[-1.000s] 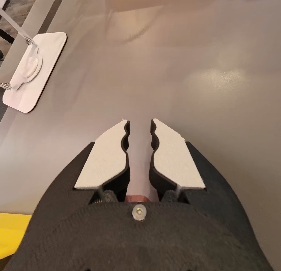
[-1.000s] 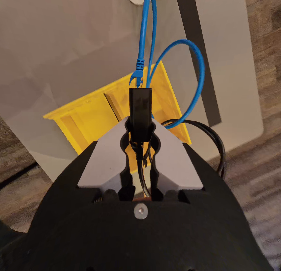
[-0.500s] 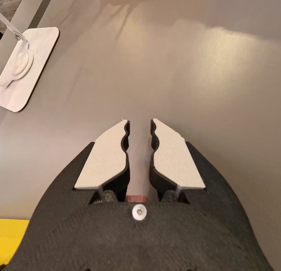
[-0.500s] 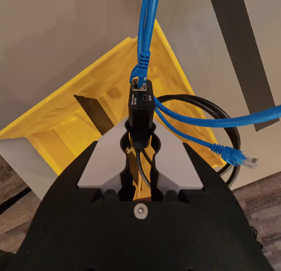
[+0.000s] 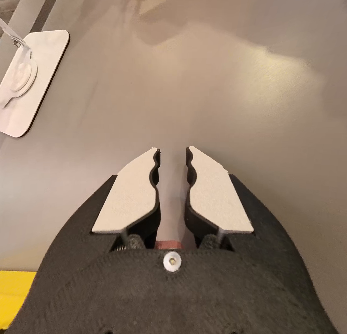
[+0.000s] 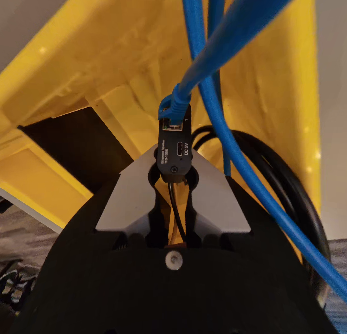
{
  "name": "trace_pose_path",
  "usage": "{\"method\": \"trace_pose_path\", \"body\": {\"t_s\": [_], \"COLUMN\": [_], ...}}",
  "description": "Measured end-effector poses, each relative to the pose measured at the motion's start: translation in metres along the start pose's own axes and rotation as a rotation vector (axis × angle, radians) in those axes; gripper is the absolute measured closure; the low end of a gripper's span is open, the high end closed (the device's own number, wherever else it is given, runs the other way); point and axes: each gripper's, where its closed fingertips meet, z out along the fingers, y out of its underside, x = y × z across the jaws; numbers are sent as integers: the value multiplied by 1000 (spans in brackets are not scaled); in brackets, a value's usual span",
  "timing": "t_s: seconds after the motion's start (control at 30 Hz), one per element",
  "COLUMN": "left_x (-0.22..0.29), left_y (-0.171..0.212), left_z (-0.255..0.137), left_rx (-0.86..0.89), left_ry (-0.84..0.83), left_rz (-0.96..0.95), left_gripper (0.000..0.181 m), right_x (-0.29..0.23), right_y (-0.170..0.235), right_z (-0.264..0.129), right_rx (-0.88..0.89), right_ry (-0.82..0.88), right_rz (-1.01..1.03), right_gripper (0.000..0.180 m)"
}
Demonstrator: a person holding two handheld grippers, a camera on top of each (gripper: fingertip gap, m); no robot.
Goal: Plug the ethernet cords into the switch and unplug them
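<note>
In the right wrist view my right gripper [image 6: 173,159] is shut on a small black switch box [image 6: 175,143] and holds it above a yellow bin [image 6: 105,66]. A blue ethernet plug [image 6: 175,107] sits in the far end of the box, beside an empty port [image 6: 172,127]. Its blue cord [image 6: 195,24] runs up and away, and another blue strand [image 6: 249,184] hangs past on the right. A thin black lead [image 6: 176,218] leaves the box between my fingers. In the left wrist view my left gripper [image 5: 173,150] is open and empty above the bare grey table [image 5: 187,81].
A coiled black cable [image 6: 277,165] lies in the bin's right side. A white plate with a round fitting and a clear arm [image 5: 26,81] lies at the table's far left. A yellow bin corner [image 5: 13,295] shows at lower left. Patterned floor [image 6: 22,236] lies beyond the table edge. Across from one pair of fingers to the other is roughly 45 centimeters.
My right gripper has moved closer to the yellow bin with the switch box, which now fills more of the view. The loose blue plug at the right has left the view. The left gripper has shifted slightly.
</note>
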Motion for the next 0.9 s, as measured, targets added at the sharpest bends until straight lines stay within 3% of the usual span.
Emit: {"method": "trace_pose_path", "body": {"t_s": [0.23,0.37,0.47,0.67,0.83,0.9], "left_x": [2,2,2,2,2,2], "left_y": [3,2,3,0,2,2], "left_z": [3,2,2,2,2,2], "left_rx": [-9,-8,-7,-7,-11,-8], "left_ry": [9,5,9,5,7,8], "left_rz": [3,10,-2,15,15,16], "left_gripper": [155,155,154,154,154,154], "right_x": [-3,4,7,-1,-18,-19], "right_y": [-3,1,-2,4,1,-6], "right_z": [12,4,-27,-88,-150,-177], "right_rx": [-69,-114,-118,-165,-90,-30], "right_ry": [-25,107,217,328,436,536], "right_rz": [-32,-45,-36,-47,-22,-16], "right_gripper": [157,148,126,128,131,119]}}
